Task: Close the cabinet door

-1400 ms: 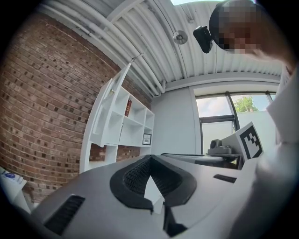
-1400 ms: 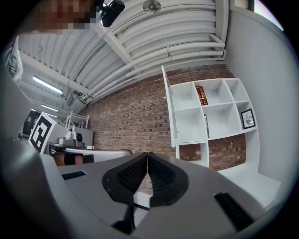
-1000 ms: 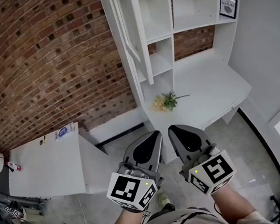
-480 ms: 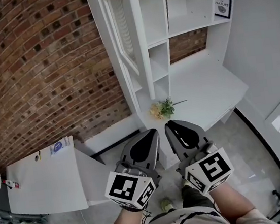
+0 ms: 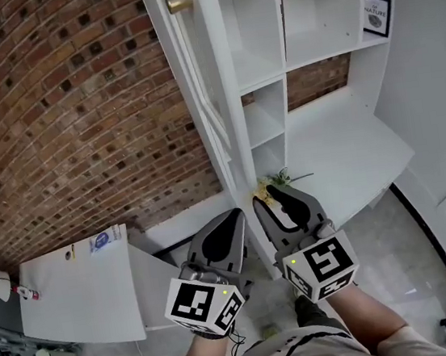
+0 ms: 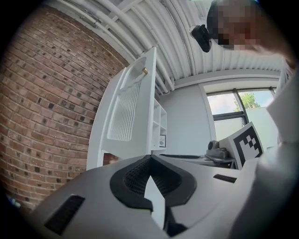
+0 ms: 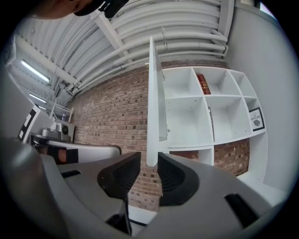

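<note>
The white cabinet door (image 5: pixel 203 78) stands open, swung out from the shelf unit (image 5: pixel 301 24), with a brass knob (image 5: pixel 178 4) near its top. In the left gripper view I see the door's slatted face (image 6: pixel 128 109) and its knob (image 6: pixel 145 71). The right gripper view shows the door edge-on (image 7: pixel 156 102) straight ahead. My left gripper (image 5: pixel 232 215) is shut and empty, tips meeting (image 6: pixel 150 158). Just right of it, my right gripper (image 5: pixel 268 196) is opening, a gap between its pads (image 7: pixel 149 161) and nothing held. Both stay short of the door.
A white desk top (image 5: pixel 341 149) runs under the shelves, with a small bunch of flowers (image 5: pixel 282 179) at its near corner. A low white table (image 5: pixel 75 290) stands at the left by the brick wall (image 5: pixel 76 111). A framed picture (image 5: pixel 377 14) sits on a shelf.
Both grippers have moved forward toward the open door, which now looms larger. The right gripper's jaws have parted; the left jaws stay shut.
</note>
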The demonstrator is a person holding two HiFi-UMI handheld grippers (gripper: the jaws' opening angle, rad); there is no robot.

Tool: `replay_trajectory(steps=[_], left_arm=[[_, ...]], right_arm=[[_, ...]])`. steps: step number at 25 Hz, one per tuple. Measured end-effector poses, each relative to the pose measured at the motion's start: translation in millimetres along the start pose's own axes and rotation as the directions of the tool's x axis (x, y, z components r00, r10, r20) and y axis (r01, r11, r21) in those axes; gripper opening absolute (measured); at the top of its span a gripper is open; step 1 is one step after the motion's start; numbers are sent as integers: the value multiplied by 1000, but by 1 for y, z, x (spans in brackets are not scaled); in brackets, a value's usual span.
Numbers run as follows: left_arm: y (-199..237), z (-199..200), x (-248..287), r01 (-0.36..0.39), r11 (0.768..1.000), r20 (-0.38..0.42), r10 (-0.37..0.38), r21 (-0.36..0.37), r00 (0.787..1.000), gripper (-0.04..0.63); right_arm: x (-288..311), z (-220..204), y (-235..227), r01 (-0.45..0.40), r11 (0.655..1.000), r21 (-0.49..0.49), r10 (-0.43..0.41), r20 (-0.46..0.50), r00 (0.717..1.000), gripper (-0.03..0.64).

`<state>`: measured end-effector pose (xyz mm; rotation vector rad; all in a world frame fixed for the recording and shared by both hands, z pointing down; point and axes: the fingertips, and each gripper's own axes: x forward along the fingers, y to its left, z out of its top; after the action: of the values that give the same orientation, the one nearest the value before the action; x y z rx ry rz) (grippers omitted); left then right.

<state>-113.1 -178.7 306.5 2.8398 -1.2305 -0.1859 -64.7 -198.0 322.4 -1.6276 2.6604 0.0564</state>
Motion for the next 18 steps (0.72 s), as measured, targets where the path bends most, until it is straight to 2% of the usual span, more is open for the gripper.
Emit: replay_trajectory(steps=[8, 12, 13, 18], left_arm=[[15, -6, 15, -39, 999, -16, 39, -3, 999, 11], [19, -10, 14, -33, 999, -22, 33, -6, 999, 11], [19, -10, 13, -29, 1000, -22, 29, -5, 999, 11], [20, -7, 8, -7, 1000, -16, 7, 6, 1000, 11]], right_arm=[[29, -6, -6, -21, 999, -29, 21, -15, 1000, 115], [34, -2, -6, 13, 997, -74, -12, 9, 1000, 111], [34, -1, -6, 22, 997, -77, -20, 15, 1000, 91], [32, -3, -9, 41, 997, -59, -40, 14, 999, 78]])
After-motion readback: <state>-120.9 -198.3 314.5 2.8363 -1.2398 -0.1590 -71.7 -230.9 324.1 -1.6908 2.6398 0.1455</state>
